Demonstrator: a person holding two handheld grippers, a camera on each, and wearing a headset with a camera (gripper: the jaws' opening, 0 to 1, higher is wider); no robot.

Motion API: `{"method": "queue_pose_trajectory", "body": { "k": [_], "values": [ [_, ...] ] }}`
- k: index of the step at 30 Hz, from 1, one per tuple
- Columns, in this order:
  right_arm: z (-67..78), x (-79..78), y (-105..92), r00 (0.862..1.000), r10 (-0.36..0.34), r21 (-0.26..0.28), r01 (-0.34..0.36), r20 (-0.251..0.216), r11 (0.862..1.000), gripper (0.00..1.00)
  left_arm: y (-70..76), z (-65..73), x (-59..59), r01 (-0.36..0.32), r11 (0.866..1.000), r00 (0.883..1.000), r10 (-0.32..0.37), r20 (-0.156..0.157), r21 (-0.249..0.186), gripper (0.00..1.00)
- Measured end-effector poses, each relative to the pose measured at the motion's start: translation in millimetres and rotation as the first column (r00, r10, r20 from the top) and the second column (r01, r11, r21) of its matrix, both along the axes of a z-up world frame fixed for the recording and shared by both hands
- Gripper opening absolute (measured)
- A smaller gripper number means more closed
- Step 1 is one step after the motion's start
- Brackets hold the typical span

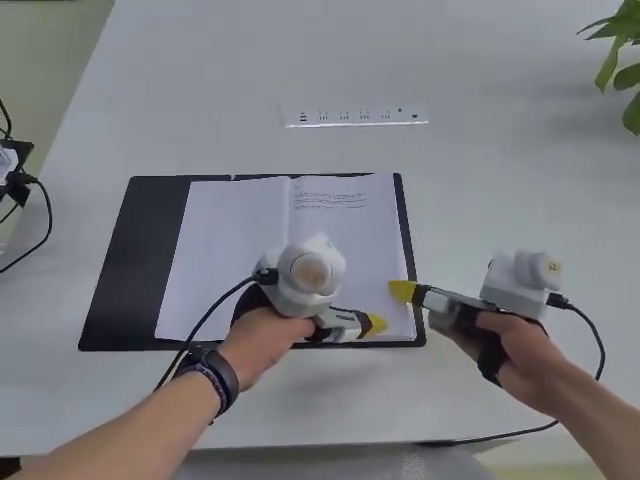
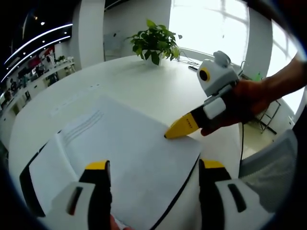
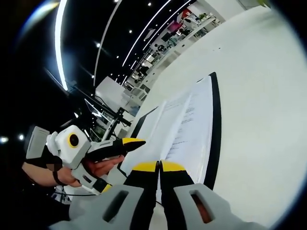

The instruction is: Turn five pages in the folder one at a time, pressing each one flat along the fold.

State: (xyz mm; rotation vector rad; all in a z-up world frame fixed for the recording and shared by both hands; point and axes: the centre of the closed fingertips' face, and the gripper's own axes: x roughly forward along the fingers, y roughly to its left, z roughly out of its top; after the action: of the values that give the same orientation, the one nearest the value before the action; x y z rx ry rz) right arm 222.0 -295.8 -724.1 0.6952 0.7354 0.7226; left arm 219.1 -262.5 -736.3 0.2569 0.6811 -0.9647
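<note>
Two hand-held grippers meet at the near right corner of an open folder (image 1: 140,262), which lies on a white table (image 1: 500,180) with its black cover showing as a border round the white pages. The left gripper (image 2: 154,165) has its yellow-tipped jaws spread wide. In its own view one jaw is over the right page (image 1: 350,245) and the other is past the folder's black edge; whether either touches the paper cannot be told. The right gripper (image 3: 159,166) has its jaws pressed together, with barely a line between the yellow tips, and points in from the folder's right side. In the left gripper view its tip sits at the very edge of the right page, apparently touching it, though whether any paper is caught between the jaws cannot be told. The right page carries a few lines of print near its top, and the left page (image 1: 230,255) looks blank. Beyond the folder a power strip (image 1: 355,116) is set into the table top, a black cable (image 1: 35,235) trails at the table's left edge, and a leafy green plant (image 2: 154,42) stands near the table's edge. A dark wristband (image 1: 215,375) circles the left wrist
</note>
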Motion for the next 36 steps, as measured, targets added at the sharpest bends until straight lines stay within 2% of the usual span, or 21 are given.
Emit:
{"method": "queue_pose_trajectory", "body": {
  "k": [7, 20, 29, 36],
  "values": [
    [10.1, -0.9, 9.5, 1.0, 0.007, 0.019, -0.007, 0.013, 1.0, 0.0, 18.2, 7.1, 0.7, -0.018, 1.0, 1.0, 0.018, 0.014, -0.002, 0.75],
    [14.0, 6.5, 21.2, 0.999, 0.016, 0.03, -0.017, 0.037, 0.999, 0.0, 55.3, 18.6, 2.8, -0.057, 0.998, 0.998, 0.057, 0.038, -0.011, 0.76],
    [32.9, 9.6, 45.6, 0.995, 0.053, 0.032, -0.055, 0.079, 0.998, 0.0, 88.6, 30.6, 5.2, -0.103, 0.994, 0.993, 0.105, 0.056, -0.032, 0.76],
    [45.2, 9.4, 77.1, 0.99, 0.096, 0.036, -0.101, 0.104, 0.994, 0.0, 117.0, 41.8, 6.0, -0.15, 0.987, 0.986, 0.153, 0.067, -0.052, 0.76]
  ]
}}
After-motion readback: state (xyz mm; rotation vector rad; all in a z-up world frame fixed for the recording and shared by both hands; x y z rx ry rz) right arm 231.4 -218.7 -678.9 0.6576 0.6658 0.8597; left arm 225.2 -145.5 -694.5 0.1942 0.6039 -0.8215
